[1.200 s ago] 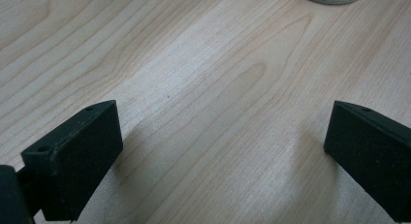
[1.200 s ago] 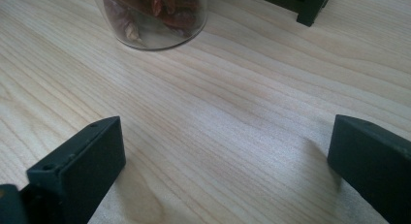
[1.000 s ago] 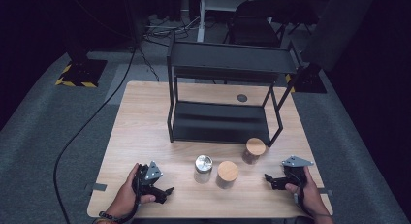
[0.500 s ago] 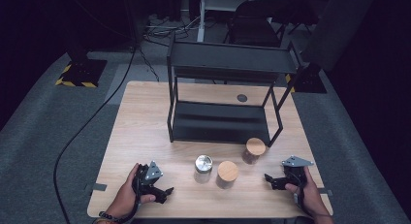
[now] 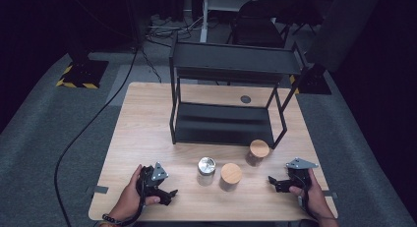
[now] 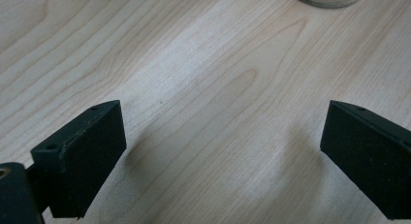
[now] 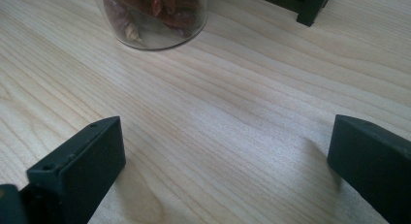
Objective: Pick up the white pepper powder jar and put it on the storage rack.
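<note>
Two tools, left tool [image 5: 169,193] and right tool [image 5: 273,183], gape empty near three jars [image 5: 230,175].

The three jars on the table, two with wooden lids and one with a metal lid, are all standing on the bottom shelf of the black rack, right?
Not quite. The high view shows the metal-lidded jar and both wooden-lidded jars standing on the wooden table, in front of the black rack, not on its bottom shelf.
</note>
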